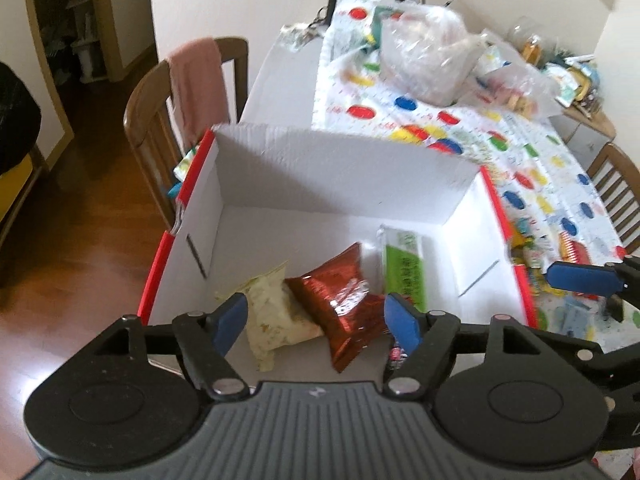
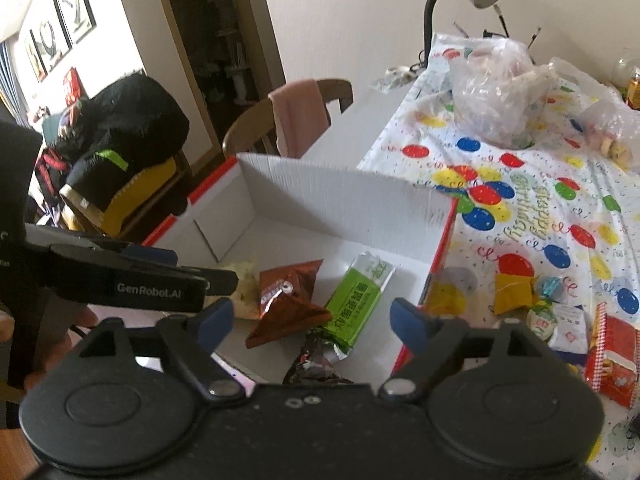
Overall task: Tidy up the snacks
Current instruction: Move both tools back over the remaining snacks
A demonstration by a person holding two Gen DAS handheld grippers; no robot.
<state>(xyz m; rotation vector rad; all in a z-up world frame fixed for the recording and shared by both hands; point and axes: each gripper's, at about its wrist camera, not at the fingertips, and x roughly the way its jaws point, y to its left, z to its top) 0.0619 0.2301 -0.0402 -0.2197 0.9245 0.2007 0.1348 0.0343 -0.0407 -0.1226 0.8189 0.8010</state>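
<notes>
Inside the box [image 1: 280, 168] on the desk [image 2: 540, 216], four snacks [image 1: 340, 292] are gathered; more lie right of it. Both claws [image 1: 316, 316] [image 2: 312, 320] are held apart above, empty.

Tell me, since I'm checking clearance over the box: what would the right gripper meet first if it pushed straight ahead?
Probably the green snack bar lying in the white box, since it sits between the open right gripper fingers; the dark wrapper nearer the camera might come first, as depth is unclear.

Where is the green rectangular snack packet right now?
Inside the white cardboard box, the green rectangular snack packet lies right of the red-brown foil packet.
</notes>
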